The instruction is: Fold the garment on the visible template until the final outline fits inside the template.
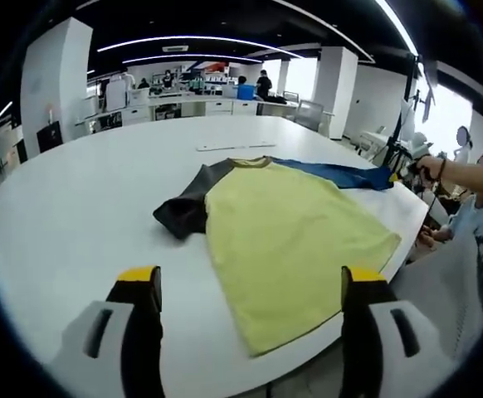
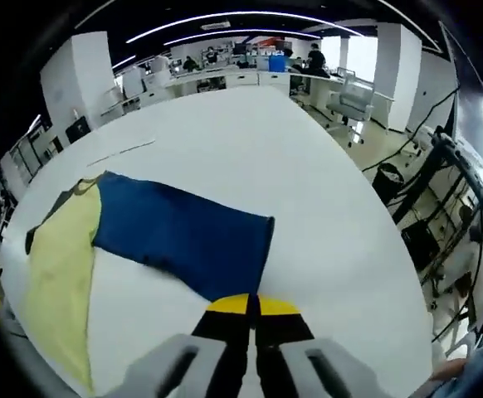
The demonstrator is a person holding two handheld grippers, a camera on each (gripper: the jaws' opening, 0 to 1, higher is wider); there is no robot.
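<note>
Left gripper (image 1: 251,286) jaws wide apart, holding nothing, above the near table edge, right gripper (image 2: 252,308) jaws pinched together on the blue sleeve (image 2: 187,232) cuff, yellow shirt (image 1: 287,236) spread flat on the white table (image 1: 84,191), black sleeve (image 1: 187,203) beyond

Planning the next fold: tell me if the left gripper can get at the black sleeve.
Probably yes. The left gripper is open, and bare table lies between it and the black sleeve, with nothing in the way.
</note>
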